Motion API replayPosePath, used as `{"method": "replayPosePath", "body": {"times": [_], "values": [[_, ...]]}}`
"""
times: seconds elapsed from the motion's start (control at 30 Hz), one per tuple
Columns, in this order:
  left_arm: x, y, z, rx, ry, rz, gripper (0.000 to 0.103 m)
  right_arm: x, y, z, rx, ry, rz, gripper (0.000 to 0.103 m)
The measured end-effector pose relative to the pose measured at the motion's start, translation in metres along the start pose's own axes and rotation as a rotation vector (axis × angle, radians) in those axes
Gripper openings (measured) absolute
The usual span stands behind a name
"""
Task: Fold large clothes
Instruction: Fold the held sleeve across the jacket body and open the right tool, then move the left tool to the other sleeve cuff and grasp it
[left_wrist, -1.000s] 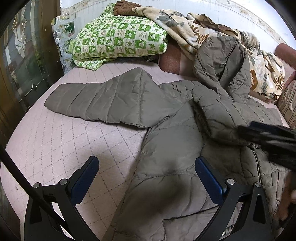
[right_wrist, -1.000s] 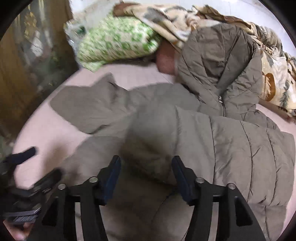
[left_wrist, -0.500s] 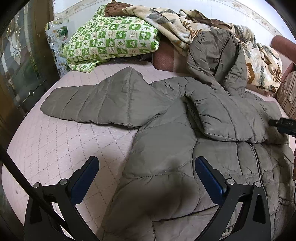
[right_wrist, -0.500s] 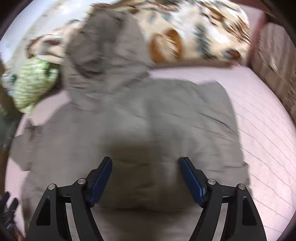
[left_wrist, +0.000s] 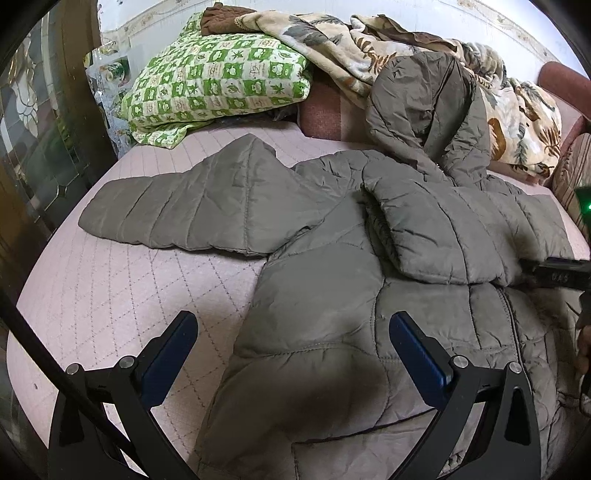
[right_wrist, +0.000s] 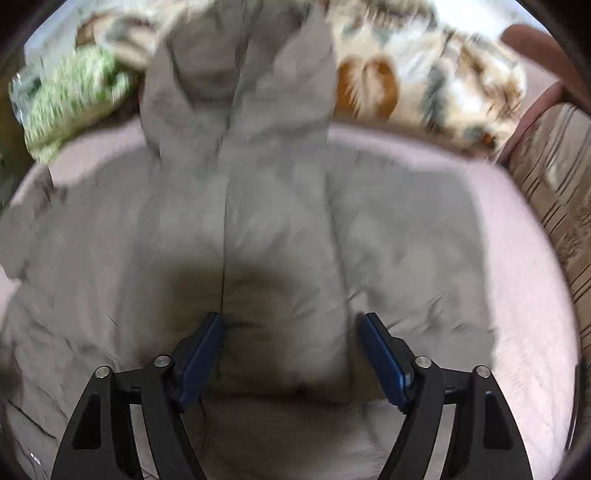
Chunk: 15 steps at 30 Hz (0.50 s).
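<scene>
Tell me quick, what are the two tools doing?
Left tool: open, holding nothing, above the jacket.
Right tool: open, jaws just opened wider, nothing gripped.

A green checked pillow (left_wrist: 218, 77) and a leaf-print blanket (left_wrist: 517, 122) lie on the pink quilted bed (left_wrist: 110, 288).

The jacket (left_wrist: 332, 295) is lying spread on the bed (left_wrist: 110, 288), one sleeve (left_wrist: 192, 210) stretching out to the left and the other sleeve (left_wrist: 443, 229) lying folded across its chest. Its hood (left_wrist: 424, 99) is leaning against the blanket (left_wrist: 369, 48) behind. A pillow (left_wrist: 218, 85) is sitting at the back left.
</scene>
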<state>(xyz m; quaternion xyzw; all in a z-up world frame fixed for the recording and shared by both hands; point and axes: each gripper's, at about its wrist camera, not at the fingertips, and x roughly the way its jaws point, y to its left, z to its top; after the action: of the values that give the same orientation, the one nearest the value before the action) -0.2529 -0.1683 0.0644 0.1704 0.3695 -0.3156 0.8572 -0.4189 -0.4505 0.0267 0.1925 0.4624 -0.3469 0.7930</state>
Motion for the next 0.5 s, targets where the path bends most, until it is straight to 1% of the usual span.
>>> {"method": "replayPosePath", "body": {"times": [0.03,0.13,0.2,0.3,0.37,0.4,0.47,0.5], "values": [[-0.002,0.001,0.0,0.001,-0.003,0.004,0.103,0.004,-0.001,-0.001,-0.002,0.013,0.004,0.084],[-0.005,0.005,0.0,-0.009,-0.006,0.007,0.103,-0.014,-0.006,-0.003,0.033,-0.001,0.051,0.084],[-0.008,0.009,0.0,-0.023,-0.006,0.003,0.103,-0.038,-0.011,-0.012,0.076,-0.031,0.14,0.084],[-0.011,0.009,0.0,-0.025,-0.009,0.0,0.103,-0.078,-0.009,-0.035,0.083,-0.103,0.218,0.084],[-0.013,0.008,-0.002,-0.017,-0.012,0.006,0.103,-0.098,-0.01,-0.051,0.085,-0.142,0.239,0.085],[-0.014,0.008,-0.003,-0.015,-0.014,0.004,0.103,-0.108,-0.013,-0.061,0.099,-0.177,0.253,0.087],[-0.016,0.008,-0.006,-0.014,-0.018,0.004,0.103,-0.116,-0.018,-0.076,0.124,-0.236,0.281,0.088],[-0.018,0.009,-0.008,-0.013,-0.022,0.007,0.103,-0.116,-0.025,-0.082,0.141,-0.248,0.288,0.088]]}}
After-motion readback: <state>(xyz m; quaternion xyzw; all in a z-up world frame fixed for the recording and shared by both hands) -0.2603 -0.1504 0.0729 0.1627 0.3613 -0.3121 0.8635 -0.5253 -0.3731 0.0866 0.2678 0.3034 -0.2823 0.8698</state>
